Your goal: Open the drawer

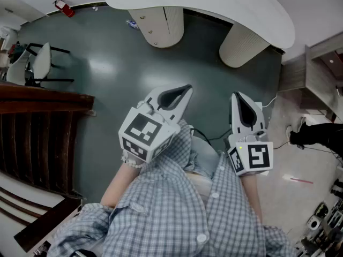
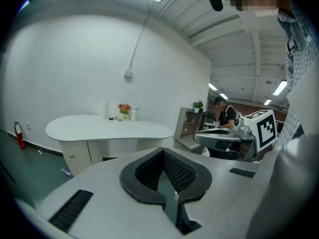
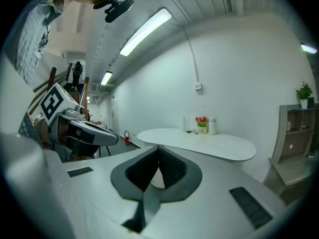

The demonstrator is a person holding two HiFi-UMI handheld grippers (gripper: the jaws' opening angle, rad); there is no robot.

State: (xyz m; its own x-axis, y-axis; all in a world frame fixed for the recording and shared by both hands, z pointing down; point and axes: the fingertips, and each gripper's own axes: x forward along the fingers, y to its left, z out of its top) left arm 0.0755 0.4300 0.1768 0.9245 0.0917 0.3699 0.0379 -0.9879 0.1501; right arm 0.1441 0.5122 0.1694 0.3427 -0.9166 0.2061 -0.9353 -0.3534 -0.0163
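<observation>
A white curved counter (image 1: 214, 7) stands on grey-green floor (image 1: 107, 84).

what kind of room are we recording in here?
Likely an office or reception area: a white curved counter, a red fire extinguisher on the floor, and open shelving with a potted plant.

Blue-checked shirt (image 1: 177, 213), white counter (image 1: 214, 4)

The person wears a blue-and-white checked shirt (image 1: 177, 218) with small white buttons, pale blue denim (image 1: 206, 162) below it, and a pale bead bracelet (image 1: 131, 162) at the left wrist. The left hand-held gripper (image 1: 185, 88) and the right hand-held gripper (image 1: 236, 95) have smooth white shells, black ribbed pads and a white cube printed with black square markers.
</observation>
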